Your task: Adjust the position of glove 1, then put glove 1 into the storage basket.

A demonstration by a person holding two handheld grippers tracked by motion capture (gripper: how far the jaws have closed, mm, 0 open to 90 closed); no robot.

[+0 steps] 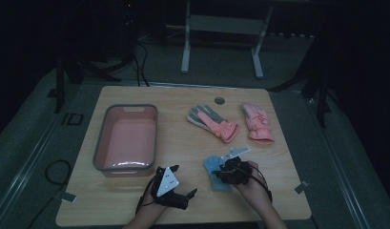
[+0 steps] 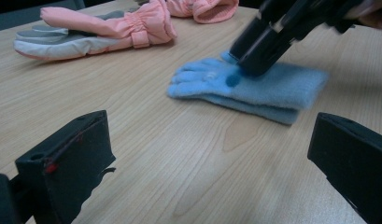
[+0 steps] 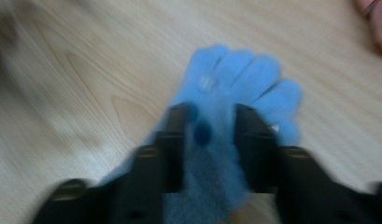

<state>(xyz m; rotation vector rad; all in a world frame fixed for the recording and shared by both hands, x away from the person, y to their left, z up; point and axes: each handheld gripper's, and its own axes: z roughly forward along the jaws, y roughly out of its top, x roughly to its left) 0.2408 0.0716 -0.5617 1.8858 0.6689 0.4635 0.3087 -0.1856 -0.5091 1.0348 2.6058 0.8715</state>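
While we are looking down from the high view, we are listing things from largest to smallest.

Table (image 1: 183, 200): we are seeing a wooden top with bare board running along its near edge and across the middle, between the bin and the gloves; its far edge is lying open behind them.

Bin (image 1: 101, 138): we are finding a pink tub with a grey rim sitting on the left half, its near end close to the left gripper and its left side just inside the table's left edge.

Pink-and-grey glove (image 1: 212, 122): it is lying flat toward the far right, well apart from both grippers.

Pink glove (image 1: 257, 124): it is lying just beside the first, nearer the right edge.

Blue glove (image 1: 212, 167): it is lying flat near the table's front, fingers pointing away from the person.

Right gripper (image 1: 229, 168): we are seeing its jaws pressing down on the blue glove with fabric bunched between them, closing on it though not fully together.

Left gripper (image 1: 191, 193): it is hovering near the front edge with jaws spread wide, holding nothing, bare wood lying between it and the blue glove.
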